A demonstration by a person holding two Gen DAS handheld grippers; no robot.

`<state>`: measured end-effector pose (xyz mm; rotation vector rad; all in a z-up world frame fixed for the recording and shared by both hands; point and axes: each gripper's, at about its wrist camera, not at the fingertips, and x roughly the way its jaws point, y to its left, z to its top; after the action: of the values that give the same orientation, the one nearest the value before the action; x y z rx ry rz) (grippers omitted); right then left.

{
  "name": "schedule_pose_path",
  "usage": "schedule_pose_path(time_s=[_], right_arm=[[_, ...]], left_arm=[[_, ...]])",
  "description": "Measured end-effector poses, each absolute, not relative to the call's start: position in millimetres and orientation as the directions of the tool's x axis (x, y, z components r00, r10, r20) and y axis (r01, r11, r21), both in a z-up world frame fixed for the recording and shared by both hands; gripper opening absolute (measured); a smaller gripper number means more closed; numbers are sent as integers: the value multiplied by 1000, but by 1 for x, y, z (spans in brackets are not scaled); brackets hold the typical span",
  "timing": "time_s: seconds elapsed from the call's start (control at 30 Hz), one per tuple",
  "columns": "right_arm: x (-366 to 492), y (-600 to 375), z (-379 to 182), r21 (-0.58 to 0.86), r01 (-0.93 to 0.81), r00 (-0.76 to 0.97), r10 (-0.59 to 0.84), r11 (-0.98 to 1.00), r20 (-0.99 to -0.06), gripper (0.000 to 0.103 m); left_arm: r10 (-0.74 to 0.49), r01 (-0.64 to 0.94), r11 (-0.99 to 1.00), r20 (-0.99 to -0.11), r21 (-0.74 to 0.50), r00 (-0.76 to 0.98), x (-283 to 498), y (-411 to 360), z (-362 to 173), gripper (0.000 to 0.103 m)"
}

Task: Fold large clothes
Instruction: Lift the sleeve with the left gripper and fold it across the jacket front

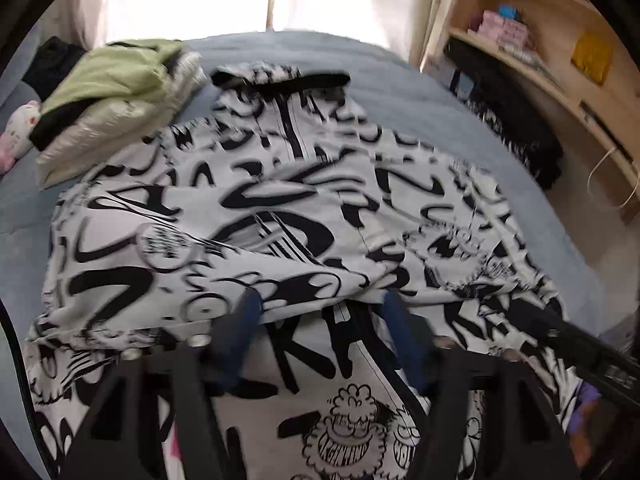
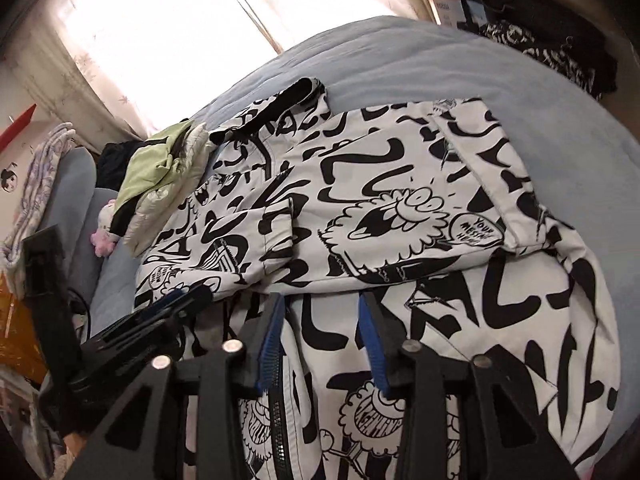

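Jacket (image 2: pixel 380 208) is lying on the bed (image 2: pixel 440 60), collar far, hem toward both claws. Folded edge is running crosswise just ahead of the left claw (image 1: pixel 320 308) and right claw (image 2: pixel 324 304). Both are gaping, gripping nothing, sitting about equally near.

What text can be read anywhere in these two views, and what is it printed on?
"YOUR MESSAGE HERE": speech bubble printed on the black-and-white jacket, right wrist view.
Lettering on the toothy cartoon figure near the jacket's hem: too distorted to read.
Large black graffiti letters across the jacket: no clear word.
Pink boxes on the shelf: print too blurred.
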<state>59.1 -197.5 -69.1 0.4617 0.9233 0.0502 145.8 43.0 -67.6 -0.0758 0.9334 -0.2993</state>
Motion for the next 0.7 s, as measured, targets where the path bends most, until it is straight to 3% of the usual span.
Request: schedule_pose_path(time_s=[0.1, 0.3, 0.47, 0.7], right_arm=[[63, -193, -70, 441, 124, 606, 284, 889, -743, 53], [78, -178, -75, 503, 68, 556, 386, 861, -736, 53], [107, -171, -80, 538, 64, 524, 430, 841, -735, 53], [150, -161, -106, 535, 104, 460, 437, 838, -773, 53]], left_arm=[[-266, 205, 962, -763, -178, 589, 133, 57, -51, 68], [-230, 103, 972, -766, -212, 600, 111, 112, -50, 68], [-223, 19, 966, -789, -259, 572, 105, 155, -77, 68], [-318, -49, 914, -785, -404, 532, 121, 198, -117, 68]])
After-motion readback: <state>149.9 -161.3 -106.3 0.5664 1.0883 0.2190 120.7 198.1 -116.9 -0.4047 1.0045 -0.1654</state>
